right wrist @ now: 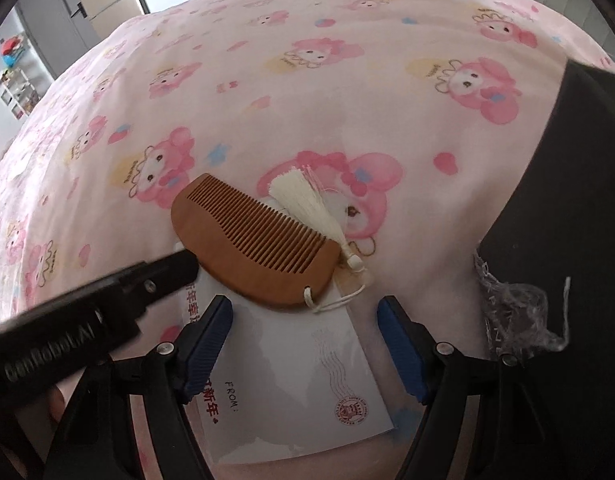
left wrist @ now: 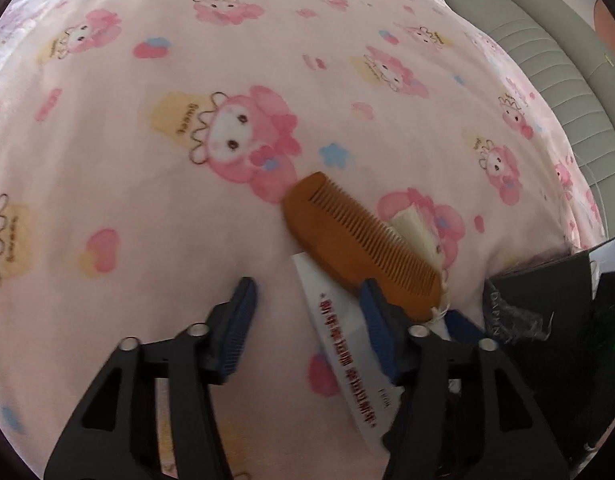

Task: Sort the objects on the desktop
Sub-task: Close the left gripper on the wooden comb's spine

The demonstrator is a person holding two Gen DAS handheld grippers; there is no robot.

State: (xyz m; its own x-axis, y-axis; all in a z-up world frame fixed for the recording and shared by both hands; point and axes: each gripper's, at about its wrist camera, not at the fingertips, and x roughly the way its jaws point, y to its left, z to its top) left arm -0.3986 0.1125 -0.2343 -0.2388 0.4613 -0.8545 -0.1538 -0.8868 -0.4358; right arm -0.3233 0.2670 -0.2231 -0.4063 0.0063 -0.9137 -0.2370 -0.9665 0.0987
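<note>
Pink cartoon-print bedsheet (right wrist: 347,92) carries a wooden comb (right wrist: 255,240) with tassel (right wrist: 307,204) lying on a white card (right wrist: 299,376) near the black box (right wrist: 567,220); left tool (left wrist: 307,320) and right tool (right wrist: 303,344) both released, so pinch the comb's spine, not the teeth.

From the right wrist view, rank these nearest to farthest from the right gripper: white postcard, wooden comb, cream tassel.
1. White postcard with red print: between the open jaws of the right gripper.
2. Brown wooden comb: just ahead, lying on the postcard's far end.
3. Cream tassel: beyond the comb's teeth, on the pink printed sheet.
</note>
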